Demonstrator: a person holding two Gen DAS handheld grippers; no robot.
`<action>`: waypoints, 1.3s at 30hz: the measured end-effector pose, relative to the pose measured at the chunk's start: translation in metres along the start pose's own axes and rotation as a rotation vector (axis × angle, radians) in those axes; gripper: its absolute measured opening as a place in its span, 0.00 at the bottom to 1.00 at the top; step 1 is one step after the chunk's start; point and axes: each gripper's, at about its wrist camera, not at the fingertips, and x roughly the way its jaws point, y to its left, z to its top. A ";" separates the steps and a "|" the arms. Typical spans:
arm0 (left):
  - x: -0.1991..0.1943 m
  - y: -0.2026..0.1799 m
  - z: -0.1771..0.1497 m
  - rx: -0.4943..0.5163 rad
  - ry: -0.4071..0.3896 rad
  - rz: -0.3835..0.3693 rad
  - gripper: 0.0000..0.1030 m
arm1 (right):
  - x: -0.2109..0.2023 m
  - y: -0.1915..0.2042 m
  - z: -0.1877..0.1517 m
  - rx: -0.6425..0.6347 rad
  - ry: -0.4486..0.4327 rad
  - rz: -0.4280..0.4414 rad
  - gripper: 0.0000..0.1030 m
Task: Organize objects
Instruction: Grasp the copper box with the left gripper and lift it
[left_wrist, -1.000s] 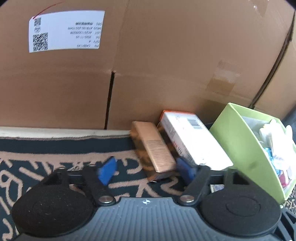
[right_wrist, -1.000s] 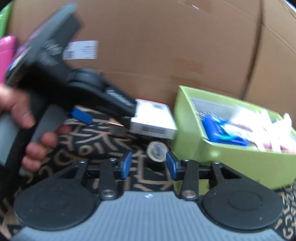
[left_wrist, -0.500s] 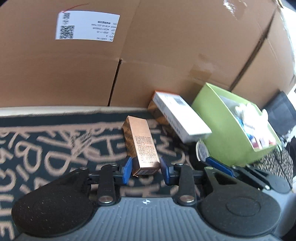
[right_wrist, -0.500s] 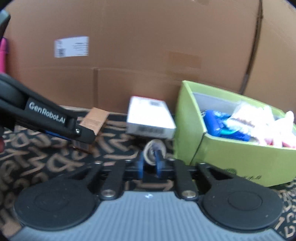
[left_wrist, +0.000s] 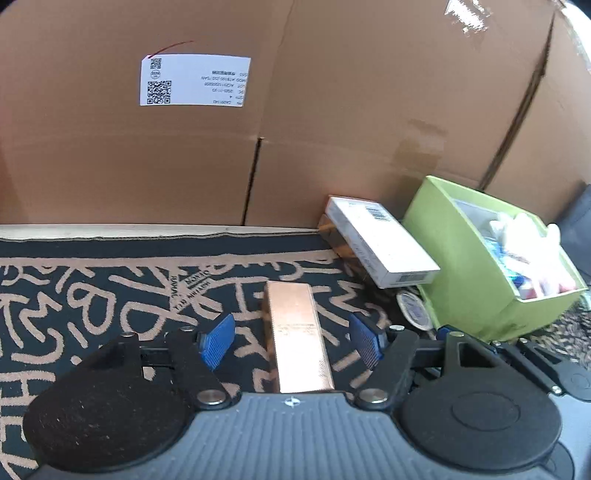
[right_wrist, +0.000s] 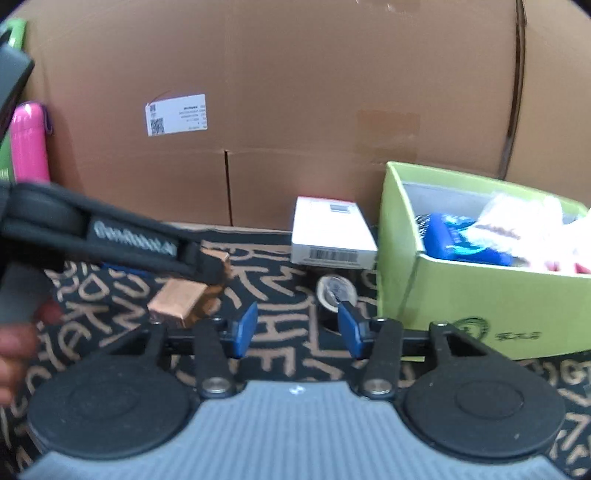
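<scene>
Copper box (left_wrist: 301, 336) lies flat on the patterned mat (left_wrist: 92, 295) between the blue pads of our left gripper (left_wrist: 291, 341), whose jaws stand spread and clear of it. Our right gripper (right_wrist: 295, 328) is spread too, empty, facing a small round tin (right_wrist: 336, 291) just beside the green bin (right_wrist: 480, 295) and white carton (right_wrist: 332, 236).

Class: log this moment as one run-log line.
left claw: open around copper box | right claw: open, empty, near tape roll | green bin: filled
</scene>
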 end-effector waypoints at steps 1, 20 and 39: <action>0.002 0.000 0.000 -0.004 0.002 0.015 0.69 | 0.006 0.000 0.001 0.004 0.001 0.003 0.47; 0.006 0.003 -0.011 0.052 0.066 -0.067 0.36 | 0.024 -0.020 -0.003 0.047 0.061 -0.009 0.26; -0.023 -0.036 -0.028 0.114 0.085 -0.063 0.32 | -0.022 -0.034 -0.023 0.015 0.051 0.153 0.29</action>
